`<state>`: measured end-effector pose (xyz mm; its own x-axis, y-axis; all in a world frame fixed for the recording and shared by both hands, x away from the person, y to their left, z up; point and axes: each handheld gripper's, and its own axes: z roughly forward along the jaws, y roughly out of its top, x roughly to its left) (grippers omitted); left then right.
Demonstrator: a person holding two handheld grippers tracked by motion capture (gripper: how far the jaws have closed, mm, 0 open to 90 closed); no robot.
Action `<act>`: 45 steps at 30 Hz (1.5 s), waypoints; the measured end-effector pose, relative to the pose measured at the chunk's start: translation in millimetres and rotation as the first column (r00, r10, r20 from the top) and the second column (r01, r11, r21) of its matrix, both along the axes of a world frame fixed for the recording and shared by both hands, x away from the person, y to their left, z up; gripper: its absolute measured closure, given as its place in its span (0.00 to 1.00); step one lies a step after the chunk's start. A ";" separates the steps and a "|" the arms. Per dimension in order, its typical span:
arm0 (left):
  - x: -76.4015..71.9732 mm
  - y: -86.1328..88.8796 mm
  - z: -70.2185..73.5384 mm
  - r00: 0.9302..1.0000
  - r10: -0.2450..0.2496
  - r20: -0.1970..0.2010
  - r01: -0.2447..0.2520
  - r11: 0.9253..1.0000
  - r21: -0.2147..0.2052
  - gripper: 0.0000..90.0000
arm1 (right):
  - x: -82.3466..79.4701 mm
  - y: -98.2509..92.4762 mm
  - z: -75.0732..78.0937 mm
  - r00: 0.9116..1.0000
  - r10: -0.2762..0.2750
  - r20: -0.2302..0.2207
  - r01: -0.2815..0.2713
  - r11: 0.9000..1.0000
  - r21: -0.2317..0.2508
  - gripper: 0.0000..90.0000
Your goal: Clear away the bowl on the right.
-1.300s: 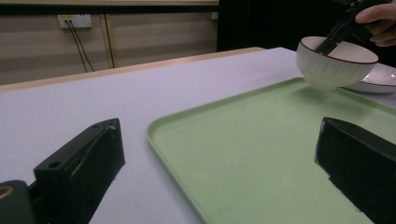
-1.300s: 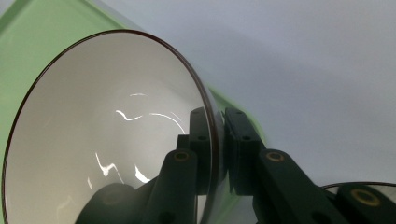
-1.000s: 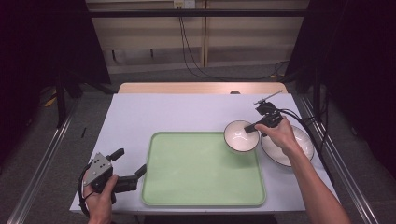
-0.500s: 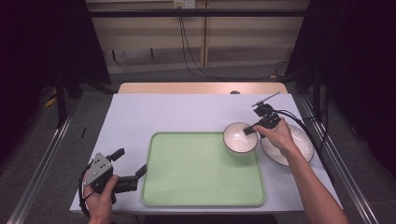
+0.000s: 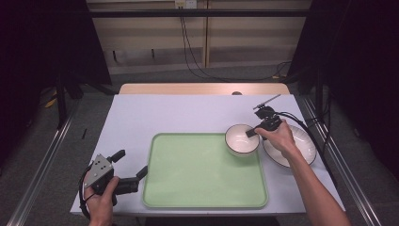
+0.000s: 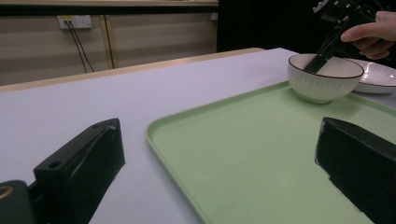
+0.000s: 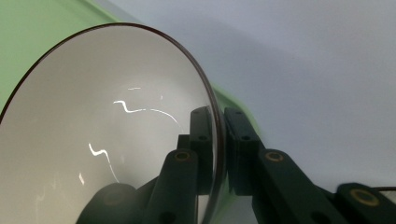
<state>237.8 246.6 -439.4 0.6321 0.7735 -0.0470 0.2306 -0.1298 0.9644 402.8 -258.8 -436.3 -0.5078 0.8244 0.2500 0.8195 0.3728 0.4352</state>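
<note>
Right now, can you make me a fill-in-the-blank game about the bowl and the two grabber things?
1. The right gripper is shut on the rim of the white ____.
2. The bowl sits at a corner of the ____ tray.
3. The left gripper, near the tray's left edge, has its jaws ____ and holds nothing.
4. Right of the bowl, on the table, lies a white ____.

Missing words: bowl; green; open; plate
</note>
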 end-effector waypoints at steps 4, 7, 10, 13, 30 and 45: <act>-0.6 -1.3 0.4 1.000 -0.008 0.002 0.008 1.000 0.003 0.02 | -0.4 0.6 -0.7 1.000 0.006 0.016 -0.006 1.000 -0.011 0.93; 0.1 -0.8 0.1 1.000 -0.002 0.001 0.002 1.000 0.001 0.01 | -0.7 1.0 -1.0 1.000 0.005 0.019 -0.004 1.000 -0.016 0.93; 0.3 0.3 -0.3 1.000 0.000 -0.001 0.000 1.000 -0.003 0.01 | -1.2 1.5 -1.7 1.000 0.004 0.022 -0.003 1.000 -0.022 0.93; 0.1 0.2 0.1 1.000 0.000 0.001 0.000 1.000 -0.001 0.01 | -2.1 2.2 -2.2 1.000 0.008 0.026 -0.007 1.000 -0.021 0.93; 0.9 -0.9 0.6 1.000 -0.006 0.004 0.006 1.000 0.000 0.01 | -5.1 5.8 -5.4 0.997 0.014 0.080 -0.010 0.999 -0.050 0.91; 1.2 -0.3 -0.1 1.000 -0.005 0.002 0.005 1.000 -0.003 0.02 | -6.0 7.1 -5.1 0.991 0.023 0.132 -0.016 0.998 -0.055 0.79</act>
